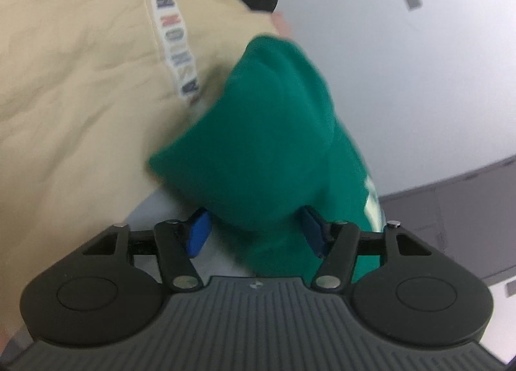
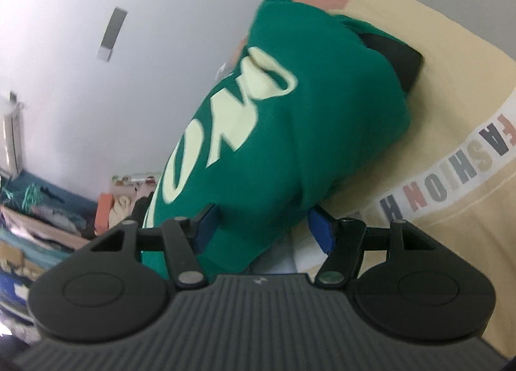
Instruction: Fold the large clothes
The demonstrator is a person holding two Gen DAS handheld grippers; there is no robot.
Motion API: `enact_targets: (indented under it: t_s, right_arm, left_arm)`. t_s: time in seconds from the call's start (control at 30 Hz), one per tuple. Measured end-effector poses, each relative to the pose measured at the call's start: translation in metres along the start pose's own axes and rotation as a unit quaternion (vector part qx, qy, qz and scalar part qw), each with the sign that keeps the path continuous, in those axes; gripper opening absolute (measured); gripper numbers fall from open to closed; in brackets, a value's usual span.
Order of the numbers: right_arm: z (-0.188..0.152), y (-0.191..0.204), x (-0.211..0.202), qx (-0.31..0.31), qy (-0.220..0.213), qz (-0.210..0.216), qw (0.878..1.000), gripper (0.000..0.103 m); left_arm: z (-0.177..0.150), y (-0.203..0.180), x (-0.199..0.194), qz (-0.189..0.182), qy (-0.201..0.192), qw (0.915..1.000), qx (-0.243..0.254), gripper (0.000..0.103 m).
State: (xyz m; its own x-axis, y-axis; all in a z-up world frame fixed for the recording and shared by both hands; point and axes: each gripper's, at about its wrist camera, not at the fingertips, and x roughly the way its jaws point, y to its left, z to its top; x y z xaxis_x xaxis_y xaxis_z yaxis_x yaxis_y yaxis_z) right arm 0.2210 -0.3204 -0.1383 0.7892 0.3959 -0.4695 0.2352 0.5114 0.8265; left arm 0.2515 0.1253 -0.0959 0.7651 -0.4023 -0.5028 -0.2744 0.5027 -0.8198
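A green garment (image 1: 267,145) with pale yellow lettering hangs bunched in the air in front of a person's beige shirt. My left gripper (image 1: 254,235) has its blue pads (image 1: 198,235) wide apart, with a fold of the green cloth between them. My right gripper (image 2: 264,229) also has its blue pads (image 2: 319,229) wide apart around the same green garment (image 2: 290,119). The black body of the other gripper (image 2: 396,55) shows behind the cloth in the right wrist view. I cannot tell whether either pair of pads presses the cloth.
The person's beige shirt (image 1: 74,87) with a white printed strip (image 2: 458,174) fills one side of both views. A pale wall (image 1: 403,81) lies behind. Piled clothes and clutter (image 2: 48,219) sit at the lower left of the right wrist view.
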Motion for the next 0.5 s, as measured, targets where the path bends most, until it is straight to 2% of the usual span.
enact_targets:
  t_s: [0.03,0.07,0.1,0.17,0.23,0.37,0.5]
  right_arm:
    - [0.002,-0.002,0.001,0.005,-0.004,0.006,1.0,0.063]
    - [0.004,-0.003,0.001,0.008,-0.007,0.013,1.0,0.056]
    - [0.006,-0.002,0.002,0.008,-0.008,0.02,1.0,0.052]
    - [0.01,0.0,0.003,0.004,-0.007,0.031,0.999,0.03]
    - [0.012,0.005,0.001,-0.003,-0.009,0.054,0.999,0.02]
    - [0.014,0.019,-0.009,-0.044,-0.033,0.089,0.995,0.015]
    - [0.011,0.02,-0.003,-0.053,-0.028,0.093,0.994,0.014]
  left_arm:
    - [0.002,0.0,0.0,-0.009,-0.005,0.9999,0.001,0.054]
    - [0.005,-0.001,0.0,-0.012,-0.009,0.9998,0.008,0.049]
    - [0.006,-0.003,-0.001,-0.014,-0.014,0.9996,0.02,0.04]
    - [0.011,-0.012,-0.004,-0.021,-0.023,0.9988,0.038,0.034]
    - [0.015,-0.019,-0.01,-0.042,-0.035,0.9974,0.046,0.029]
    - [0.029,-0.041,-0.021,-0.091,-0.062,0.9915,0.07,0.025]
    - [0.041,-0.057,-0.022,-0.105,-0.088,0.9859,0.096,0.025]
